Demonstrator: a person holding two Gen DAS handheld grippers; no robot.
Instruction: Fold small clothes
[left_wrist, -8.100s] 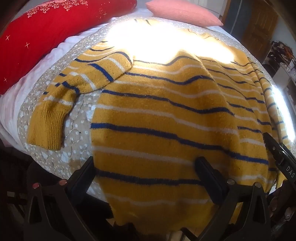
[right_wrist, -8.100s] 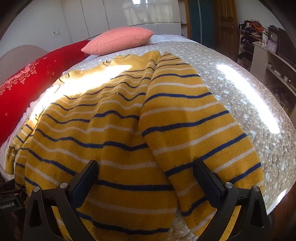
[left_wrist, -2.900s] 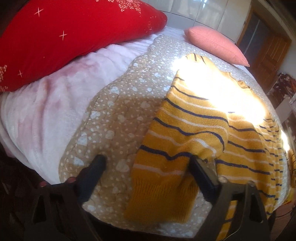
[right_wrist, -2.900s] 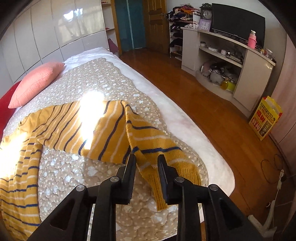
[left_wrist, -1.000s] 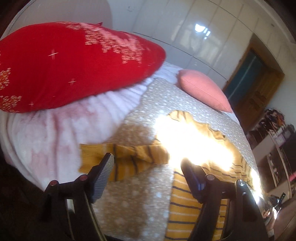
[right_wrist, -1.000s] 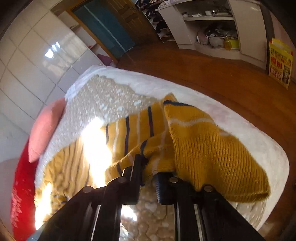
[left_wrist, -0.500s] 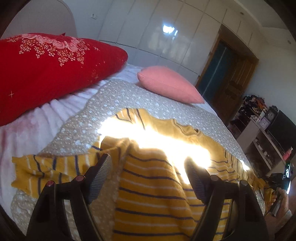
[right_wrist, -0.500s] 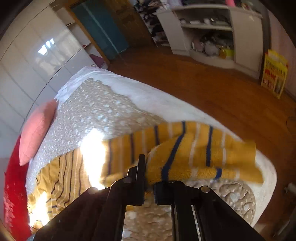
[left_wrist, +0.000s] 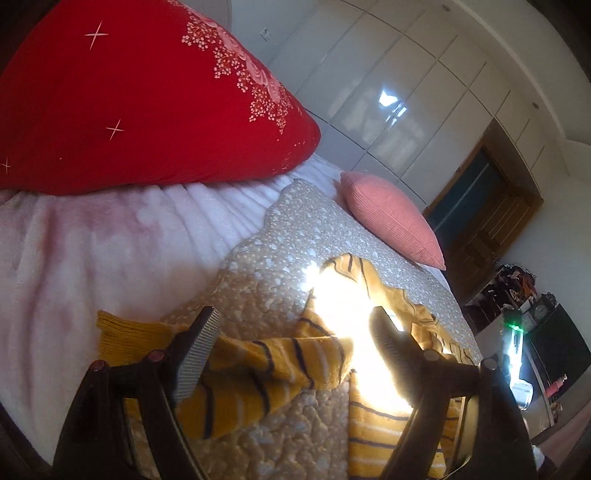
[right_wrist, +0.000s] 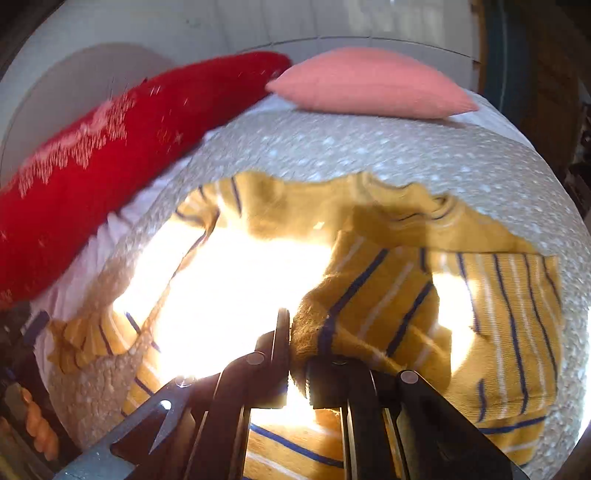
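Observation:
A mustard-yellow sweater (right_wrist: 491, 295) with navy and white stripes lies on the quilted bed cover; strong sun glare washes out its middle. My right gripper (right_wrist: 295, 343) is shut on the sweater's right sleeve (right_wrist: 369, 302) and holds it lifted and folded inward over the body. My left gripper (left_wrist: 291, 339) is open, its fingers (left_wrist: 195, 350) standing apart above the left sleeve (left_wrist: 258, 365), which lies stretched to the left with its cuff (left_wrist: 125, 336) on the white blanket. The left sleeve also shows in the right wrist view (right_wrist: 85, 339).
A big red pillow (left_wrist: 122, 99) and a pink cushion (left_wrist: 391, 221) lie at the head of the bed. The beige dotted quilt (left_wrist: 280, 236) covers a white fleece blanket (left_wrist: 74, 258). White wardrobe doors and a dark wooden door (left_wrist: 491, 221) stand behind.
My right gripper has swung the held right sleeve from the bed's far side in over the sweater's body. My left gripper has turned back over the left sleeve and stays open.

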